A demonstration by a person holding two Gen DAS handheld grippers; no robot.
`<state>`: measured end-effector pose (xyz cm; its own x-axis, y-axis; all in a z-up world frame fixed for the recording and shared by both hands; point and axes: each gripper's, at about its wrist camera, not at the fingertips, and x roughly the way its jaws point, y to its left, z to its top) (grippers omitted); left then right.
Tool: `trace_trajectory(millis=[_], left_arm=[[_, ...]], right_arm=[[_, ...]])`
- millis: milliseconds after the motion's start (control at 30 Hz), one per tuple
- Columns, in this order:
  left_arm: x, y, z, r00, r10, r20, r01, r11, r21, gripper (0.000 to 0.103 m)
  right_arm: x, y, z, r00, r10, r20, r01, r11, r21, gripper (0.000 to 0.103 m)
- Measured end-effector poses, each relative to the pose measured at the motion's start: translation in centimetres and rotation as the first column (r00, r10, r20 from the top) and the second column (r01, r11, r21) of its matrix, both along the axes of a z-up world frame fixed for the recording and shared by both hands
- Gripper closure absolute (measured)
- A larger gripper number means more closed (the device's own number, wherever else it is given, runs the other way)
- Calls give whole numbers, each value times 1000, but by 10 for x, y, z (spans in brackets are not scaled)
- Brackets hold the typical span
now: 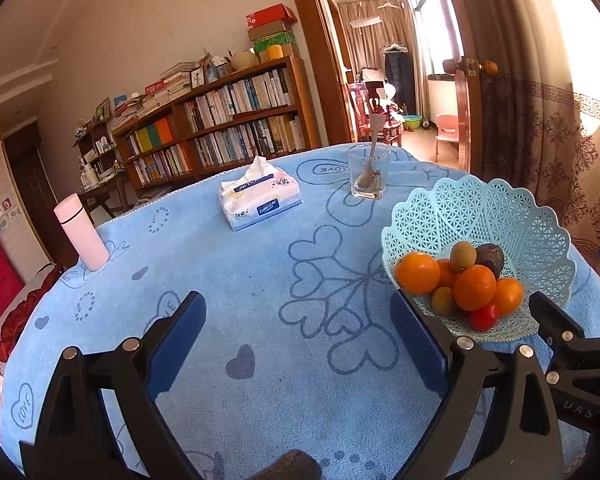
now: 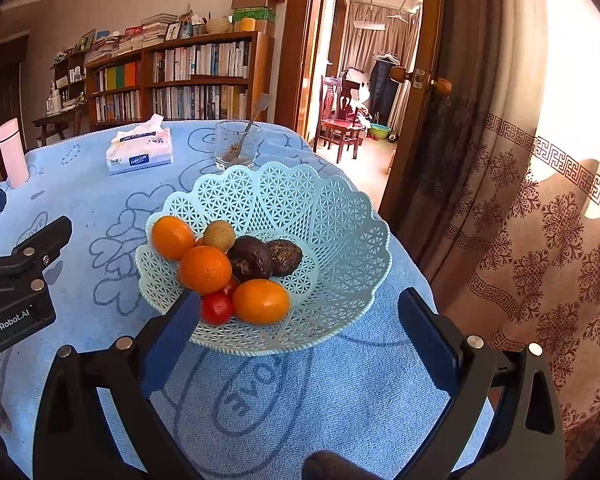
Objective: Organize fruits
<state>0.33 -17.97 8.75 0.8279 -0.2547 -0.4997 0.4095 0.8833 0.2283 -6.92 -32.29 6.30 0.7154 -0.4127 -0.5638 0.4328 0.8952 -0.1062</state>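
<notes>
A light green lattice basket (image 2: 340,216) (image 1: 512,216) stands on the blue towel near the table's right edge. In it lie several oranges (image 2: 205,269) (image 1: 474,287), a kiwi (image 2: 219,235) (image 1: 463,255), two dark brown fruits (image 2: 250,258) (image 1: 490,258) and small red tomatoes (image 2: 217,307) (image 1: 483,317). My right gripper (image 2: 300,320) is open and empty, just in front of the basket. My left gripper (image 1: 296,320) is open and empty over the towel, left of the basket. The right gripper's fingertip (image 1: 556,316) shows beside the basket in the left wrist view.
A tissue pack (image 1: 260,196) (image 2: 140,152), a glass with a spoon (image 1: 369,172) (image 2: 236,146) and a pink bottle (image 1: 82,234) (image 2: 13,152) stand farther back on the towel. A curtain (image 2: 540,220) hangs close on the right. Bookshelves stand behind.
</notes>
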Motion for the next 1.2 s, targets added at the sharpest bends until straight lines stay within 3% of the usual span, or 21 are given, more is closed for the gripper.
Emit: trace_trajectory(millis=[733,1200], left_arm=[[-1,-13,-12,1000,-16,-2,16,999,45,11],[0,-4,-17,1000,4,-28,-3,999,34,11]], right_arm=[[3,0,-4,1000,-7,-27,6,1000,-14,3],[9,-1,-9,997,40,-62,-34,995,93,3]])
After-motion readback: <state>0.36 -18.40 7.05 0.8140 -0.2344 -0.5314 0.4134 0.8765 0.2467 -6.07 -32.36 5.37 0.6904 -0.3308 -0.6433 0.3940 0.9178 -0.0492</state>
